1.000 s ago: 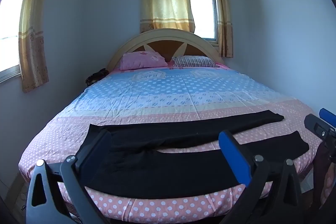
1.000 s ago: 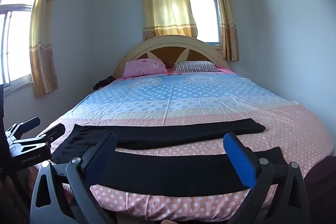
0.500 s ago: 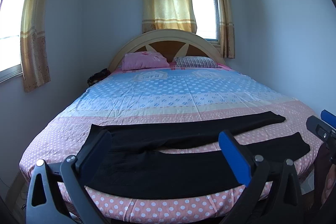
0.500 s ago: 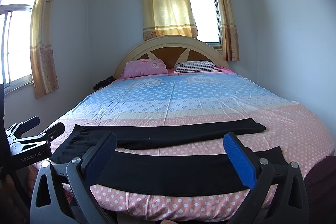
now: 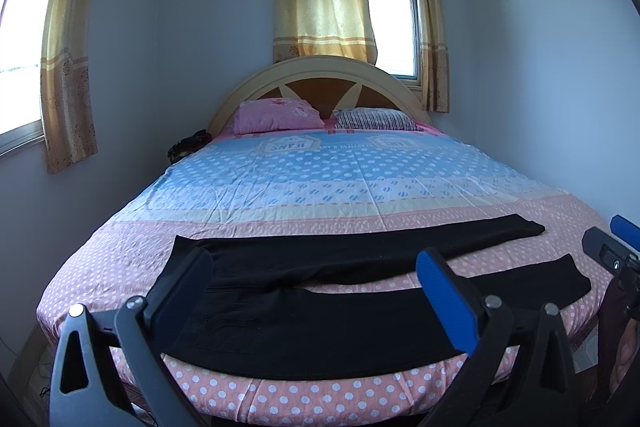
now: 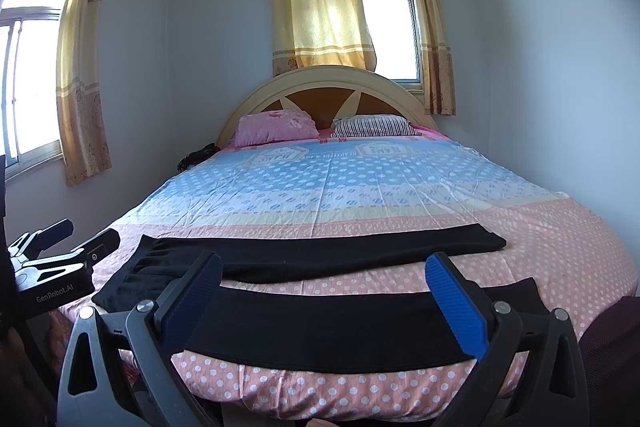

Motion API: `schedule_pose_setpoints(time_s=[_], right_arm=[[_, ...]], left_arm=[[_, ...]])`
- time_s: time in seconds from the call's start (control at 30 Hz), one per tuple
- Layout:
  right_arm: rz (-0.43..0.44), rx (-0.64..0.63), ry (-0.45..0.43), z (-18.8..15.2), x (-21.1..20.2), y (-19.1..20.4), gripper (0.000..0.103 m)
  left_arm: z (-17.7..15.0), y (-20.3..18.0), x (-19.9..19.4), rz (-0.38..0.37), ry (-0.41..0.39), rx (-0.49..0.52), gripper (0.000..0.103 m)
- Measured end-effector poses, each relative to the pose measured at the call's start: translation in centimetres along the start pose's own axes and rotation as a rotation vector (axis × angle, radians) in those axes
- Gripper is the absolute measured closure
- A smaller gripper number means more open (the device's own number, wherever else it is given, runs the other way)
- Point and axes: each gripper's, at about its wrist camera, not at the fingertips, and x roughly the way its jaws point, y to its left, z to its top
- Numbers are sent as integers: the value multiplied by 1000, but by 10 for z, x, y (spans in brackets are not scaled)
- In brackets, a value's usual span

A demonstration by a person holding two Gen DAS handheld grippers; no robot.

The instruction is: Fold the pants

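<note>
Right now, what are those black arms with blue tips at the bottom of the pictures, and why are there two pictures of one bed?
They are tongs that a person holds, one in each hand, and each carries a small camera looking forward between its fingers. One picture comes from the left tongs, the other from the right tongs. Both are open and hold nothing. On the bed lie black pants, spread flat across the near end with the two legs apart, waiting to be folded. At the far end are a pink pillow and a striped pillow. Each camera also catches the other tongs at its edge.
</note>
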Motion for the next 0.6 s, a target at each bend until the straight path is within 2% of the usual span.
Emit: schedule_pose_setpoints(time_s=[0.6], right_arm=[[-3, -16, -6, -2, 0, 0, 1]], left_arm=[[1, 6, 1, 7, -10, -5, 0]])
